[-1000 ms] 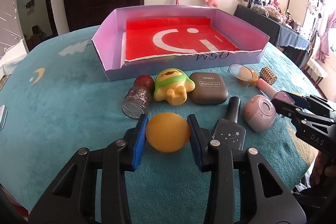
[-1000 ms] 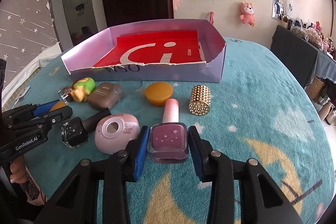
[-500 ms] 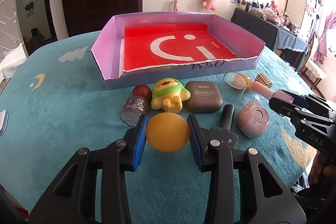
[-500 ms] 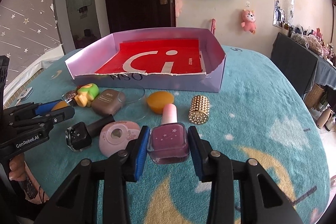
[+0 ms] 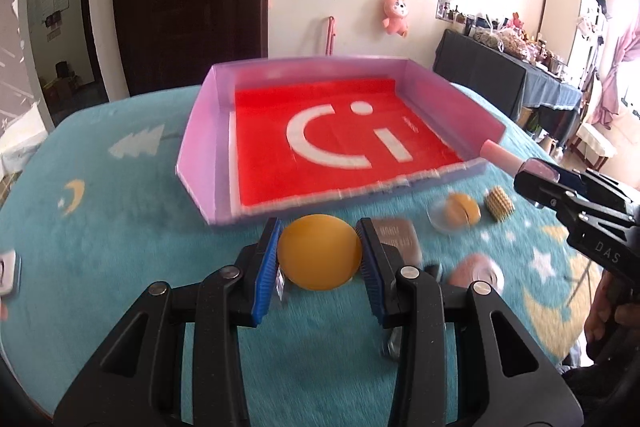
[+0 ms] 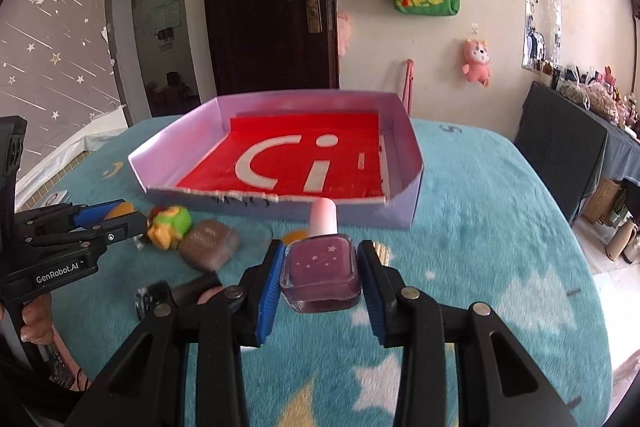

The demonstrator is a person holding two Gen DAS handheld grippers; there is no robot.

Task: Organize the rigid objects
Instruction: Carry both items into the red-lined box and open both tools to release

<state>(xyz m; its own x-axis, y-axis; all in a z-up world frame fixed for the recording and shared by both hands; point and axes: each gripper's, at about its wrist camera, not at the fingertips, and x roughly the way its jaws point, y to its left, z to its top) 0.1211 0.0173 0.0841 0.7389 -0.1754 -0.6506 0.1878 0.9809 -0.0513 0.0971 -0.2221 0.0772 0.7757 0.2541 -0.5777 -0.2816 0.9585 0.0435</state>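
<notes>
Gripping a ball (image 5: pixel 320 253), the left gripper (image 5: pixel 320 259) was clamped; the right gripper (image 6: pixel 320 269) pinched a bottle (image 6: pixel 320 263), which could be knocked on the tray (image 6: pixel 404 203) wall

Open tray floor ahead, clutter on the near cloth

The lilac tray (image 5: pixel 200 147) has a bare red floor, open from above, ringed by low walls; its torn near wall (image 6: pixel 280 205) stands between both loaded grippers and that floor. On the cloth just near of the tray lie a brown case (image 6: pixel 208 245), a green-capped toy (image 6: pixel 170 227), an orange puck (image 5: pixel 462 213) and a gold studded cylinder (image 5: pixel 498 203), crowding low passage. Far-left and right stretches of the teal tablecloth (image 6: pixel 500 211) lie bare.
</notes>
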